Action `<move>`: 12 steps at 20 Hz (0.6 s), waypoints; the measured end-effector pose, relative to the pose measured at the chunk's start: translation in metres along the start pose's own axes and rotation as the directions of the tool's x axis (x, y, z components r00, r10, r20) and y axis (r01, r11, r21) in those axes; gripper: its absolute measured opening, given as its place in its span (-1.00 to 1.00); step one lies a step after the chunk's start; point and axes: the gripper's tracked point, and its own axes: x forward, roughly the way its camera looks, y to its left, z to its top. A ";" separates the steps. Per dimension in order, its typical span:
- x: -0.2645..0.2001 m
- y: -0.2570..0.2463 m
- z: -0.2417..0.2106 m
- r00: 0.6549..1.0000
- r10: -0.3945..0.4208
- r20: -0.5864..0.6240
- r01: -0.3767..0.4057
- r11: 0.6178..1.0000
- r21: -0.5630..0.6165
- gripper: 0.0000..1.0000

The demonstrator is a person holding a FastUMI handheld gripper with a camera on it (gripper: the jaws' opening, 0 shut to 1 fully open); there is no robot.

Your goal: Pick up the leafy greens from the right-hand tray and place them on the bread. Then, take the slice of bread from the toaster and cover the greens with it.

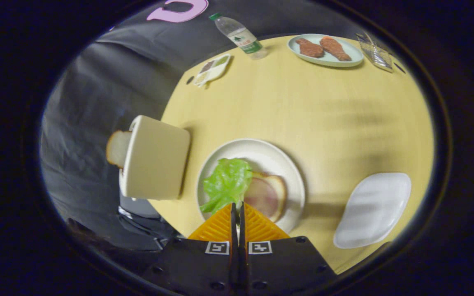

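Your gripper, fingers nearly closed, pinches the leafy greens over the round plate holding bread (right-hand tray bare; toaster holding a slice).

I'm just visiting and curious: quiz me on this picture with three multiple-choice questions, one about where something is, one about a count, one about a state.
1. Where is the lettuce?
A. on the white tray
B. held at the fingertips, over the round plate
C. in the toaster

2. How many fried pieces lie on the far plate?
A. one
B. two
C. four

3. How is the gripper?
A. wide open
C. resting on the bottle
B. nearly closed, pinching a leaf edge

Answers: 1 B, the leaf hangs over the round plate beside the bread. 2 B, two pieces side by side. 3 B, the fingers nearly meet at the leaf.
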 end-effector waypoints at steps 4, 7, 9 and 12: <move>0.011 -0.019 -0.004 0.996 -0.087 -0.009 0.087 0.995 -0.049 -0.87; 0.016 -0.027 -0.004 0.991 -0.131 -0.004 0.131 0.987 -0.091 -0.83; 0.015 -0.028 -0.006 0.989 -0.147 0.002 0.146 0.983 -0.115 -0.81; 0.012 -0.030 -0.004 0.988 -0.153 0.008 0.153 0.982 -0.112 -0.76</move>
